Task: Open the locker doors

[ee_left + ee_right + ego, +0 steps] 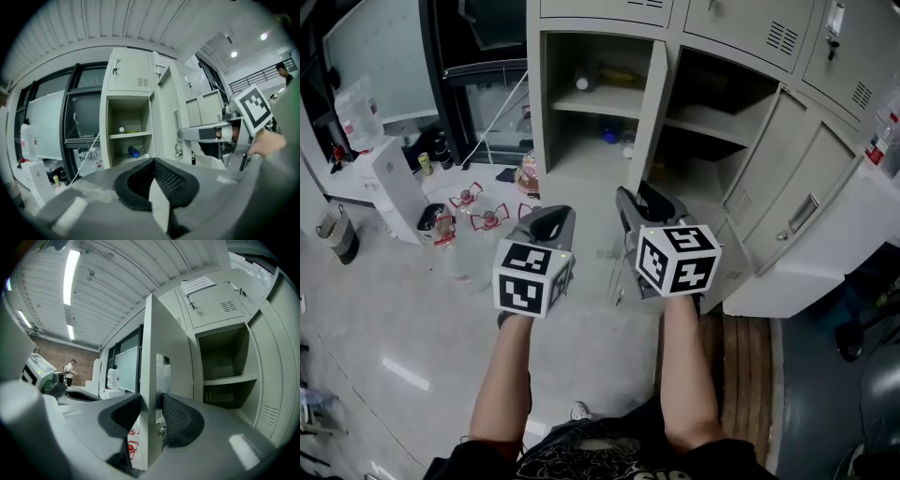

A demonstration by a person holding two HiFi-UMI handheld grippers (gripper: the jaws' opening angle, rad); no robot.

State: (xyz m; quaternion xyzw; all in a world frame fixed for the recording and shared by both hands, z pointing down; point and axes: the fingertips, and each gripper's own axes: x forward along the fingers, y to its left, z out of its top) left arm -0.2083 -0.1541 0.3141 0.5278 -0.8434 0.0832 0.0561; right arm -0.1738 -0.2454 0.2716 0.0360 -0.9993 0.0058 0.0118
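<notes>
Grey metal lockers [741,37] fill the wall up ahead, with a pale shiny floor [384,319] underneath and a bunch of clear bottles with red tags [478,230] standing on it off to the left of the left gripper [548,223]. That one's jaws are pressed together with nothing between them, and it just hangs in the air in front of an open compartment [591,141], well apart from any door. Inside that compartment there's a white bottle [581,82] on the shelf and a blue one [609,136] lower down. Right gripper [637,202] is the busy one: its jaws are clamped narrow on the free edge of a locker door [150,357], near the latch plate, and the door [649,112] stands edge-on between the two grippers, already swung out. Just right of that gripper is a second open compartment [712,112], and further right another door [787,206] is folded back wide.
</notes>
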